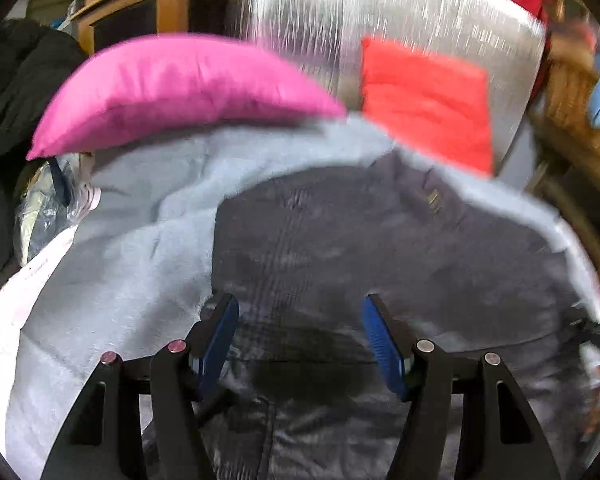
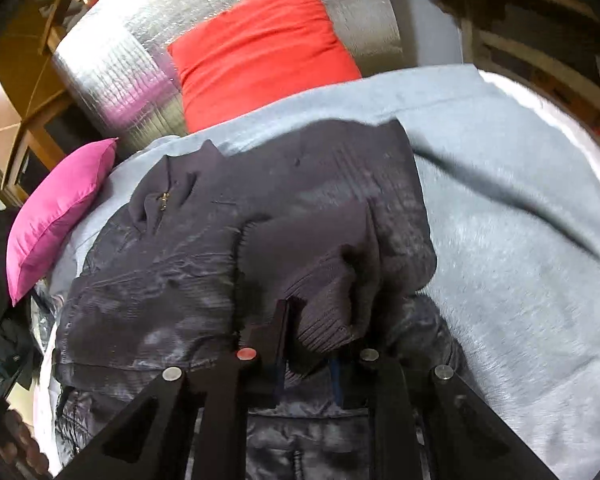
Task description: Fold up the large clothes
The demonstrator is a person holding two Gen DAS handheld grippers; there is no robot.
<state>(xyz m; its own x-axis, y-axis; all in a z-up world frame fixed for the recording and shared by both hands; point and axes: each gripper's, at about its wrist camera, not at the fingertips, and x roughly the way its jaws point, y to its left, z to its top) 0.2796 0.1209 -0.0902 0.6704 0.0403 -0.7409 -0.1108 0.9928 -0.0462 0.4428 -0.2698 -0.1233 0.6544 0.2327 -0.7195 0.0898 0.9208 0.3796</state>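
Observation:
A dark grey padded jacket (image 2: 160, 272) with a zip collar lies spread on a pale grey fleece blanket (image 2: 520, 240). My right gripper (image 2: 312, 332) is shut on the jacket's ribbed sleeve cuff (image 2: 324, 304), and the bunched sleeve hides its right finger. The sleeve lies folded across the jacket body. In the left wrist view the jacket (image 1: 380, 240) fills the middle. My left gripper (image 1: 300, 304) hovers over it, open, blue pads (image 1: 220, 340) wide apart with nothing between them. This view is motion-blurred.
A pink cushion (image 1: 172, 88) and a red cushion (image 1: 428, 100) lean on a silver foil backing (image 1: 300, 20) behind the blanket (image 1: 140, 240). A wooden cabinet (image 1: 140, 12) stands far left, wicker furniture (image 1: 572, 100) right. A crumpled plastic bag (image 1: 44, 208) and dark clothing (image 1: 12, 92) lie at the left.

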